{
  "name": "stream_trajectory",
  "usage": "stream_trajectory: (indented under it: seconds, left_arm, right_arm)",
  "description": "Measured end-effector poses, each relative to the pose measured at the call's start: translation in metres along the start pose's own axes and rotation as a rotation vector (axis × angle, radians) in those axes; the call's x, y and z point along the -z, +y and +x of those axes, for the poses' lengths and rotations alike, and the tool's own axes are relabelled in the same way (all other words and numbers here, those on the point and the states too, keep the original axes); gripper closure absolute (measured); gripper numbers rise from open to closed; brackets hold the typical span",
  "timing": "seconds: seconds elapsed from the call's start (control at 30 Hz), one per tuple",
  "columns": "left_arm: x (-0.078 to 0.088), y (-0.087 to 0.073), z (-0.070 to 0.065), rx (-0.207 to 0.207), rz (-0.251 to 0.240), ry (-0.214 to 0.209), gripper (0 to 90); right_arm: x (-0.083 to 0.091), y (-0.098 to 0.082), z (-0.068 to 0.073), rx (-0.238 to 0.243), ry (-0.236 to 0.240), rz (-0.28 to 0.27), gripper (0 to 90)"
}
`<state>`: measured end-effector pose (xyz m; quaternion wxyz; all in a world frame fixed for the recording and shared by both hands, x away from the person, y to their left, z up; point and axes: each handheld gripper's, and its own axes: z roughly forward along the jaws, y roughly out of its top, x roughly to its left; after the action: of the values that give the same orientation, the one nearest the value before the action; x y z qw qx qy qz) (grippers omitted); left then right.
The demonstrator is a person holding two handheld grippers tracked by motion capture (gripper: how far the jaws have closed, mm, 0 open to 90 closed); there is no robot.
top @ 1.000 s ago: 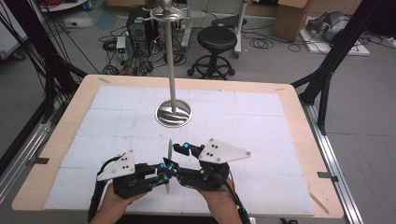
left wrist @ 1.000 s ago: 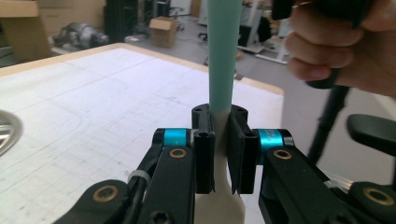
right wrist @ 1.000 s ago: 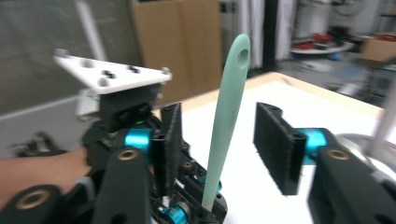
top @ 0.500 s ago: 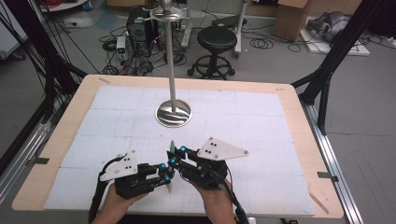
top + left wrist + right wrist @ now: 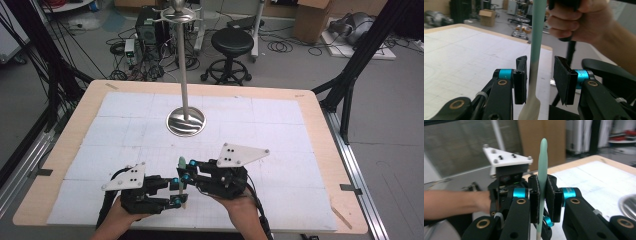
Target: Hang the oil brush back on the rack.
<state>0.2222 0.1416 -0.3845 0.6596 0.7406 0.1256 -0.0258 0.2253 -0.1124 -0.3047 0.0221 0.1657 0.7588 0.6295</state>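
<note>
Item: pale-green silicone spatula (image 5: 542, 157), upright at table's 6 o'clock. Light, slender, probably flexible; grip mid-handle. Right gripper (image 5: 542, 200) pinches it; left gripper (image 5: 540, 80) jaws just opening, spatula between, untouched.

High cam overhead facing fwd, gripper cams close-up, all share spatula (image 5: 182, 165)

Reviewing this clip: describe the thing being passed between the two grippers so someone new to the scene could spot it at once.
Start at the tall metal stand with a round base on the white table mat, then look toward the near edge, where two hand-held grippers meet. Upright between them is a slim mint-green spatula with a pale handle. The right gripper clamps it; the left gripper has just been opening, its pads off the handle.
</note>
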Motion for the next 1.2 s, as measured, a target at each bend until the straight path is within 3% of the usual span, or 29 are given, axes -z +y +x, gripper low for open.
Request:
stream_trajectory:
  seconds: [0.17,0.3,0.4,0.47,0.57,0.7,0.97,1.07,1.2]
  left_arm:
    - [0.002,0.001,0.001,0.009,-0.017,-0.053,69.7]
    - [0.002,0.001,0.002,0.007,-0.009,-0.056,76.1]
    - [0.001,0.001,0.002,0.000,-0.003,-0.049,83.5]
    - [0.001,0.001,0.002,0.003,-0.003,-0.039,83.8]
    - [0.001,0.001,0.003,0.001,0.004,0.001,83.9]
    - [0.002,0.004,0.009,0.022,-0.026,0.066,84.1]
    - [0.004,0.030,0.030,0.006,-0.053,0.165,84.2]
    - [0.003,0.044,0.037,-0.008,-0.067,0.175,84.2]
    - [0.001,0.063,0.050,-0.021,-0.079,0.190,84.1]
  right_arm:
    - [0.003,-0.003,-0.014,-0.038,0.129,-0.025,82.5]
    - [0.003,-0.007,-0.020,-0.045,0.200,-0.046,82.5]
    - [0.003,-0.009,-0.021,-0.046,0.212,-0.050,82.3]
    - [0.002,-0.010,-0.020,-0.052,0.207,-0.054,80.7]
    - [0.005,-0.010,-0.020,-0.073,0.138,-0.094,50.7]
    - [0.017,-0.009,-0.017,-0.051,0.042,-0.138,37.7]
    - [0.062,-0.020,-0.010,-0.016,-0.209,-0.165,25.8]
    - [0.078,-0.027,-0.007,0.008,-0.335,-0.130,20.7]
    - [0.091,-0.041,-0.006,0.023,-0.423,-0.092,19.6]
